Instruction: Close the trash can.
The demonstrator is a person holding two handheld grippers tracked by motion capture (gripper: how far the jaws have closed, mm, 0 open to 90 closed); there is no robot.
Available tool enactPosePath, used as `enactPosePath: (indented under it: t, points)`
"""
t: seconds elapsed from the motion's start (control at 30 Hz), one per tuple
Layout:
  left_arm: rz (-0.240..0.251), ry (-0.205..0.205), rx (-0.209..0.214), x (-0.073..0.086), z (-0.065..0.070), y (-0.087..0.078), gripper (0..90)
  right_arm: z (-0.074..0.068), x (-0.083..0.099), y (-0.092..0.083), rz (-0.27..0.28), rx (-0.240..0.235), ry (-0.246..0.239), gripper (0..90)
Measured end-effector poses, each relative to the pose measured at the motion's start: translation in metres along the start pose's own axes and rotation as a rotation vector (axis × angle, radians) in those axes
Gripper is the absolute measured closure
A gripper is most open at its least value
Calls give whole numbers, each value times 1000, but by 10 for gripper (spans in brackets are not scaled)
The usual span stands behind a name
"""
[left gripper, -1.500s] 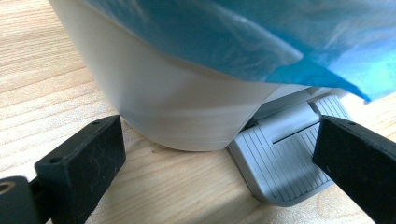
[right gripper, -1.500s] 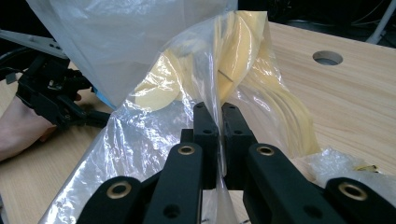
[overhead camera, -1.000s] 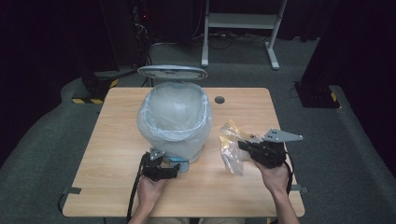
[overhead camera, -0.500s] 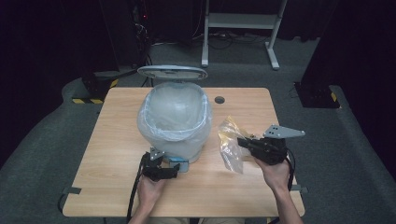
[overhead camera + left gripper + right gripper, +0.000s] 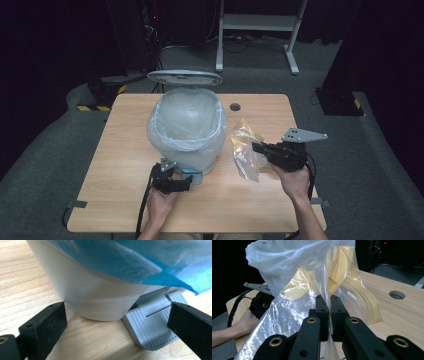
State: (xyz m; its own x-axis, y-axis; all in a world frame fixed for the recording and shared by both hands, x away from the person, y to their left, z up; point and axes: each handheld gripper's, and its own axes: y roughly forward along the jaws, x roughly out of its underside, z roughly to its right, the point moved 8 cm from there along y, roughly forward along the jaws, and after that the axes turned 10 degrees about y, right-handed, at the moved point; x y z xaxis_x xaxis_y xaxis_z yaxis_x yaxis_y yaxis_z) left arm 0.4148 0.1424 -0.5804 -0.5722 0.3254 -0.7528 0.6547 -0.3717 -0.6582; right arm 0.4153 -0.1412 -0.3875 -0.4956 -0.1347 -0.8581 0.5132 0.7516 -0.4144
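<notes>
Plastic bag (image 5: 317,282), one, clear, with yellow pieces inside that I cannot count: I have it pinched in my right gripper (image 5: 256,146), jaws closed tight on the film. It hangs from those jaws just above the table (image 5: 125,150), its lower end trailing towards the tabletop.

Pedal bin (image 5: 186,131), one, white body, lined with one pale blue bag (image 5: 140,260) folded over the rim: it stands straight ahead of my left gripper (image 5: 187,181) and well to the left of my right one. One lid (image 5: 184,77), raised, at the far side of the bin.

Grey foot pedal (image 5: 152,325), one, ribbed: it lies just beyond my left gripper, nearer its right-hand jaw. Left gripper jaws spread wide, nothing between them, resting low by the bin's base.

Round cable hole (image 5: 397,294), one, in the tabletop beyond my right gripper.
</notes>
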Motion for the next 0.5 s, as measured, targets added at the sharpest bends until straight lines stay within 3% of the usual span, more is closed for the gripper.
enactPosePath:
  t: [0.5]
  points:
    - [0, -1, 0, 0, 0, 0, 25, -8, -22, 4, 13, -25, -16, 868]
